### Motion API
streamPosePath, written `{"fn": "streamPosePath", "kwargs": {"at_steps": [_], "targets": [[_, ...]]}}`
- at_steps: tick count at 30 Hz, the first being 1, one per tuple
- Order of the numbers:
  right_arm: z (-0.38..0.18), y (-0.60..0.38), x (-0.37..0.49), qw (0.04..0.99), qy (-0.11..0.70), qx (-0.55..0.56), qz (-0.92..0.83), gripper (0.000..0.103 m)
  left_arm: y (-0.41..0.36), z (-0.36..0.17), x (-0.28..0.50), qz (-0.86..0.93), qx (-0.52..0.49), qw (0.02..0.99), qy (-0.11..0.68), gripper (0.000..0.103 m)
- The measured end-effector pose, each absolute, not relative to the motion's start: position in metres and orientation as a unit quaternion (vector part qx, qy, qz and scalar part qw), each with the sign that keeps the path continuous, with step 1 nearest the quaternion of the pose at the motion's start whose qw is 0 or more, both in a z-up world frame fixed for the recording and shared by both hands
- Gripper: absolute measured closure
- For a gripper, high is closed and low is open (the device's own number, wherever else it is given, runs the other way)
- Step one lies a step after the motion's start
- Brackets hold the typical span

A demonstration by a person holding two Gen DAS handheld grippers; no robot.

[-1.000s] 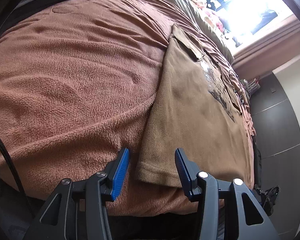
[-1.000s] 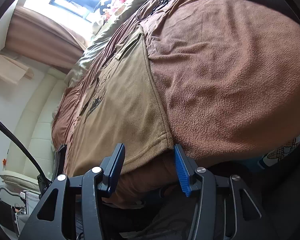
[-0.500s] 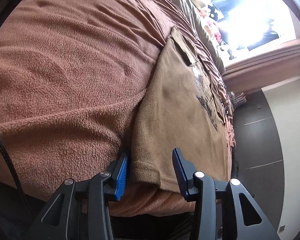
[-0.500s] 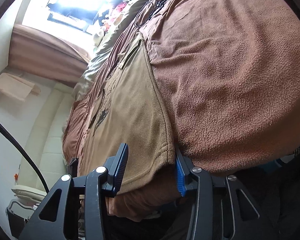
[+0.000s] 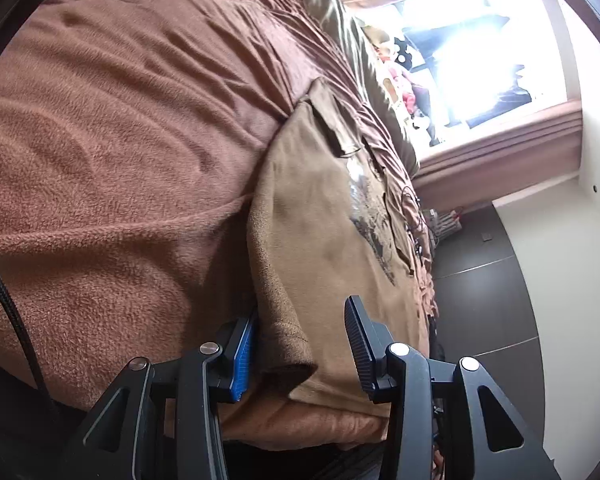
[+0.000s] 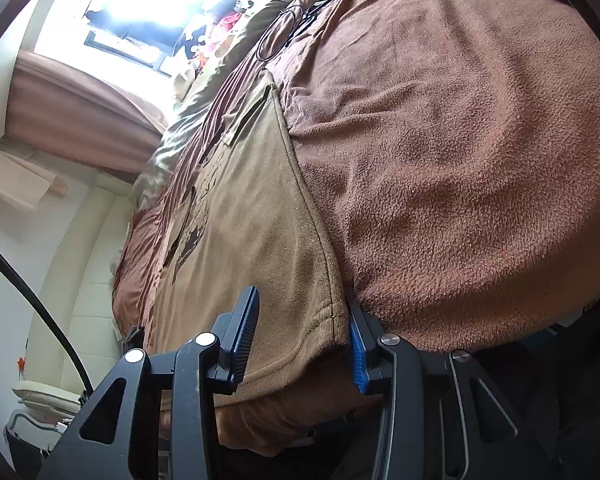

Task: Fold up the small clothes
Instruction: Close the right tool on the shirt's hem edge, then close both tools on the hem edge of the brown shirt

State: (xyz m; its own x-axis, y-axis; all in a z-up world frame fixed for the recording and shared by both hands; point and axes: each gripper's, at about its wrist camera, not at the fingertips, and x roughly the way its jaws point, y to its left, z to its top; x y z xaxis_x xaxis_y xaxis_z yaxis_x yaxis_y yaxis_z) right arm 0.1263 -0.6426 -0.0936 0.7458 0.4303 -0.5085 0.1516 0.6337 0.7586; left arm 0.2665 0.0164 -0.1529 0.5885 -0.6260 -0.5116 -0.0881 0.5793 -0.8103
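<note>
A tan T-shirt (image 5: 320,208) with a dark print lies flat on a brown fleece blanket (image 5: 120,160), its hem toward me. My left gripper (image 5: 300,316) straddles the hem's left corner. Its blue-padded finger sits at the shirt's side edge and the other finger stands clear above the cloth, so it is open. In the right wrist view the same T-shirt (image 6: 252,208) lies on the blanket (image 6: 460,160). My right gripper (image 6: 302,300) straddles the hem's right corner, jaws part-way narrowed but not pinching.
The bed's near edge drops away just below both grippers. A bright window (image 5: 480,40) with a curtain is at the far end, with an olive cover (image 5: 340,20) and toys before it. A black cable loop (image 6: 276,36) lies beyond the shirt. Dark panels (image 5: 480,280) stand beside the bed.
Both grippers have come forward onto the hem corners, which now lie between their fingers. Their jaws have narrowed a little, and the left view has tilted.
</note>
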Motion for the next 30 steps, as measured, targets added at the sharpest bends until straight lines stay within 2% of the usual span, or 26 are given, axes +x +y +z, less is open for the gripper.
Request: {"fn": "streamPosePath", "kwargs": {"at_steps": [5,12,22,30], "targets": [[-0.09,-0.639,0.128,0.837,0.349,0.412,0.084,0.065,0.012,-0.14,0.267,-0.179,-0.407,0.792,0.418,0.059],[-0.086,-0.637,0.127,0.842,0.356,0.399,0.073,0.065,0.009,-0.161,0.266,-0.123,-0.386,0.791,0.458,0.059],[-0.089,-0.637,0.127,0.841,0.352,0.406,0.063,0.065,0.007,-0.17,0.275,-0.094,-0.393,0.795,0.452,0.059],[-0.088,-0.639,0.136,0.837,0.355,0.414,0.048,0.065,0.01,-0.174,0.283,-0.078,-0.394,0.794,0.457,0.066]]}}
